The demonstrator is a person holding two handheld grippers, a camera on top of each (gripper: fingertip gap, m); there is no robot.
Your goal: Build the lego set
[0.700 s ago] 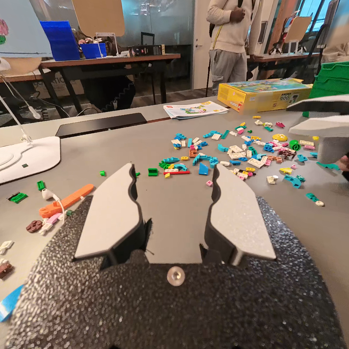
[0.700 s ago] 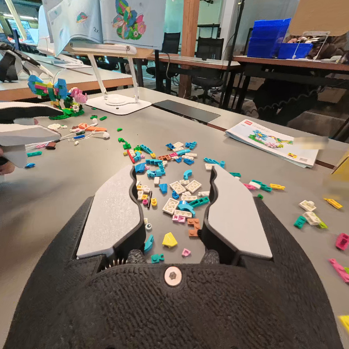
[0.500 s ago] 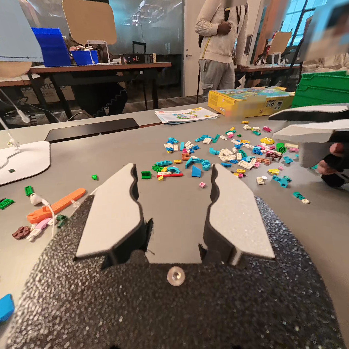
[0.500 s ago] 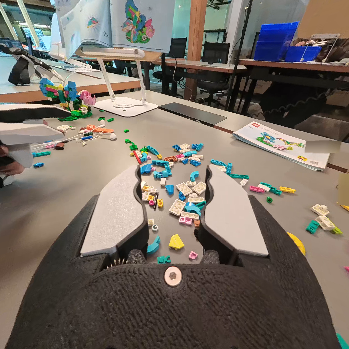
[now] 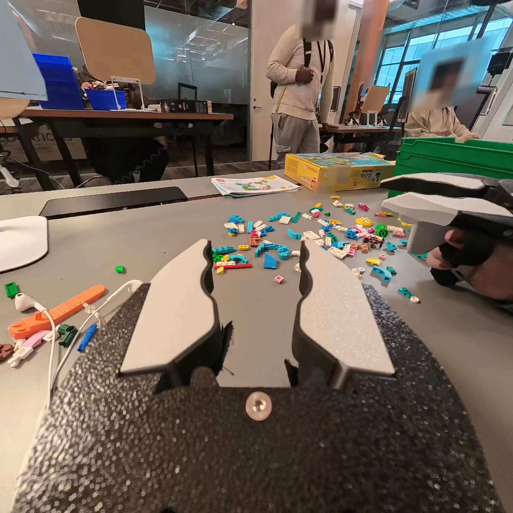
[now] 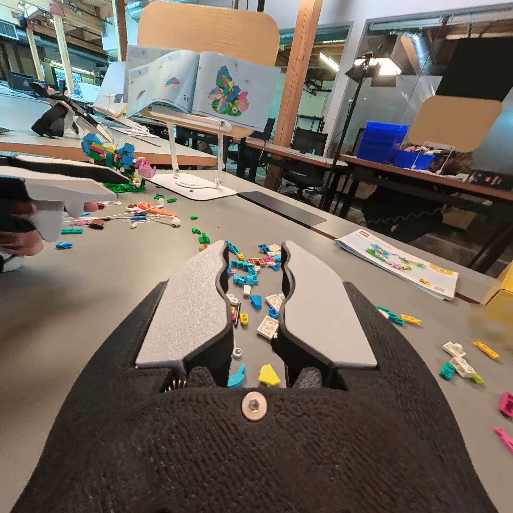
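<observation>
Grey table (image 5: 144,238) under both hand-held grippers, no large obstacles on the bare stretch directly ahead. Green crate (image 5: 455,158) far right of the left hand-held gripper, yellow set box (image 5: 338,172) just beside it, closed instruction booklet (image 5: 252,186) left of the box. White book stand (image 6: 194,177) with an open manual (image 6: 200,86) ahead-left of the right hand-held gripper; partly built lego model (image 6: 116,163) near its base, blue, pink and green. Orange brick separator (image 5: 55,311) and white earbuds with cable (image 5: 23,301) left of the left hand-held gripper, cable running up against its black body. Loose lego pieces (image 5: 305,241) scattered ahead and ahead-right of the left hand-held gripper, none between its fingers.

Left hand-held gripper (image 5: 254,244): wide open, holding nothing, only bare table in the gap. Pink single-stud piece (image 5: 278,279) just ahead of the gap.

Right hand-held gripper (image 6: 253,244): partly open, narrower gap than the left, gripping nothing. Positioned right over the piece pile; white plates (image 6: 268,326), blue wedge (image 6: 256,301) and yellow slope (image 6: 268,375) visible on the table between the fingers, contact with fingers cannot tell. More pieces (image 6: 460,366) off to its right.

Each hand-held gripper visible side-on at the edge of the other's view, well apart.
</observation>
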